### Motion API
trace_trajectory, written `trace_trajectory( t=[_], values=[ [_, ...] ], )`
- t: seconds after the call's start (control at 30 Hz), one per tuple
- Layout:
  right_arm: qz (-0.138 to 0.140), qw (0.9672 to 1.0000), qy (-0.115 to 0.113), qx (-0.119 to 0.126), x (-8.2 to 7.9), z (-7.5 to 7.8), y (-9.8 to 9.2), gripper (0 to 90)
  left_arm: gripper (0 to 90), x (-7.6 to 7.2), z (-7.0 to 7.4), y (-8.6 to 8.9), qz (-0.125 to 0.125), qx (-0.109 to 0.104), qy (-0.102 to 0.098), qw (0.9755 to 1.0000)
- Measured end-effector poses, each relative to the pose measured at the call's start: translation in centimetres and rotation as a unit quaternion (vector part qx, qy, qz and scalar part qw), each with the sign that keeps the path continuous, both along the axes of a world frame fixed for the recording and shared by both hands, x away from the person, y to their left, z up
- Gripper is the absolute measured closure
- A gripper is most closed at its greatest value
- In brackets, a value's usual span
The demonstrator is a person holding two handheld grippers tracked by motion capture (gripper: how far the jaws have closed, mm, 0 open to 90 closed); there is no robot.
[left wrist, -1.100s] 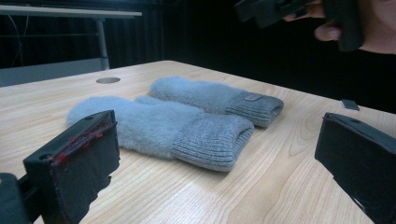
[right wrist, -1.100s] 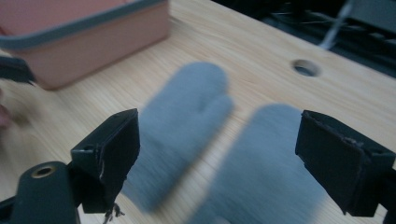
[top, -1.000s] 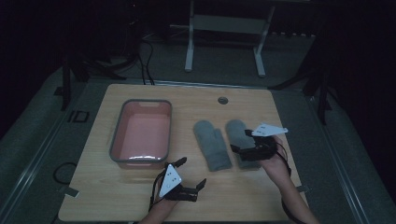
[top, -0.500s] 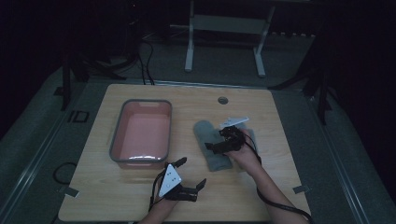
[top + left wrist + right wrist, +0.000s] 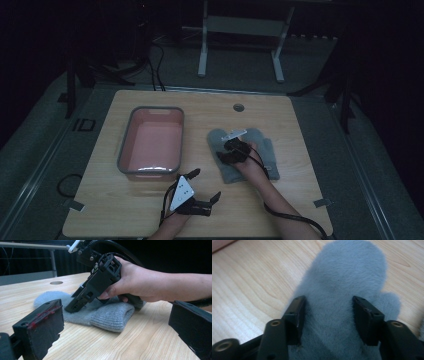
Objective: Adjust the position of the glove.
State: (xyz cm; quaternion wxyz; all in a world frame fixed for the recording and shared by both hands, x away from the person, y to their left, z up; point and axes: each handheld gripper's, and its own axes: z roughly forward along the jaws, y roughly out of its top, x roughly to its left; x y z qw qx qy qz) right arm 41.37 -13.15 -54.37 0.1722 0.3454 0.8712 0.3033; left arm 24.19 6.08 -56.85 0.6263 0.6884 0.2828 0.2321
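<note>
On the pale wooden table (image 5: 125, 210), the right gripper (image 5: 226, 155) tilts down onto the near one of two fuzzy grey mittens (image 5: 347, 285) lying right of the pink grey-rimmed tub (image 5: 152, 140), jaws apart, straddling its body. Nearer the table's front edge than the tub, the left gripper (image 5: 207, 189) rests wide open, holding nothing.

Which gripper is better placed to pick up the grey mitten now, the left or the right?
The right. The right gripper is already down on the grey mitten, its open fingers standing on either side of it. The left gripper sits open near the table's front edge, apart from the mitten.
</note>
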Motion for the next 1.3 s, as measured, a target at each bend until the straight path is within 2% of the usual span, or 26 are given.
trace_trajectory(
  t=[0.1, 0.2, 0.27, 0.4, 0.47, 0.53, 0.63, 0.7, 0.77, 0.83, 0.9, 1.03, 1.07, 1.13, 1.2, 1.3],
  values=[
    [-0.023, 0.9997, -0.007, 0.003, -0.3, -0.2, 0.3, 59.8, 0.1, 0.0, 0.0, 0.0, 0.001, 0.001, -0.001, 1.0],
    [-0.034, 0.9991, -0.026, -0.002, -1.0, -0.2, 0.7, 74.1, 0.1, 0.0, 0.0, 0.0, 0.001, 0.002, -0.001, 1.0],
    [-0.053, 0.9983, -0.023, 0.007, -1.3, 0.1, 0.8, 79.3, 0.1, 0.0, 0.0, 0.0, 0.001, 0.001, 0.0, 1.0],
    [-0.097, 0.9943, -0.014, 0.04, -1.8, 1.3, 0.5, 81.2, 0.1, 0.0, 0.0, 0.0, 0.001, 0.0, 0.0, 1.0],
    [-0.132, 0.9901, -0.013, 0.046, -2.1, 2.2, 0.2, 81.5, 0.1, 0.0, 0.0, 0.0, 0.001, 0.001, 0.0, 1.0],
    [-0.151, 0.9866, -0.006, 0.061, -2.4, 2.8, -0.1, 81.6, 0.1, 0.0, 0.0, 0.0, 0.001, 0.0, 0.0, 1.0],
    [-0.174, 0.983, -0.013, 0.058, -2.8, 3.4, -0.2, 81.8, 0.1, 0.0, 0.0, 0.0, 0.001, 0.0, 0.0, 1.0],
    [-0.177, 0.9827, -0.014, 0.052, -2.7, 3.2, -0.2, 81.9, 0.1, 0.0, 0.0, 0.0, 0.0, 0.001, -0.001, 1.0],
    [-0.17, 0.9844, -0.004, 0.045, -2.4, 2.8, -0.1, 81.9, 0.1, 0.0, 0.0, 0.0, 0.0, 0.001, -0.001, 1.0],
    [-0.171, 0.9844, 0.008, 0.042, -2.1, 2.2, -0.1, 81.9, 0.1, 0.0, 0.0, 0.0, 0.0, 0.0, 0.0, 1.0],
    [-0.173, 0.9843, 0.01, 0.034, -1.8, 1.5, -0.1, 81.8, 0.1, 0.0, 0.0, 0.0, 0.0, 0.0, 0.0, 1.0],
    [-0.161, 0.9864, 0.011, 0.028, -1.5, 1.0, 0.0, 81.5, 0.1, 0.0, 0.0, 0.0, 0.0, 0.0, 0.0, 1.0],
    [-0.144, 0.9888, 0.021, 0.033, -1.2, 0.9, -0.1, 80.5, 0.1, 0.0, 0.0, 0.0, 0.0, 0.0, 0.0, 1.0],
    [-0.138, 0.9892, 0.03, 0.04, -0.8, 0.8, -0.3, 77.5, 0.1, 0.0, 0.0, 0.0, 0.0, 0.0, 0.0, 1.0],
    [-0.134, 0.9896, 0.03, 0.042, -0.7, 0.7, -0.5, 72.0, 0.1, 0.0, 0.0, 0.0, 0.0, 0.0, 0.0, 1.0],
    [-0.135, 0.989, 0.033, 0.051, -0.8, 1.1, -0.5, 58.2, 0.1, 0.0, 0.0, 0.0, 0.0, 0.0, 0.001, 1.0]
  ],
)
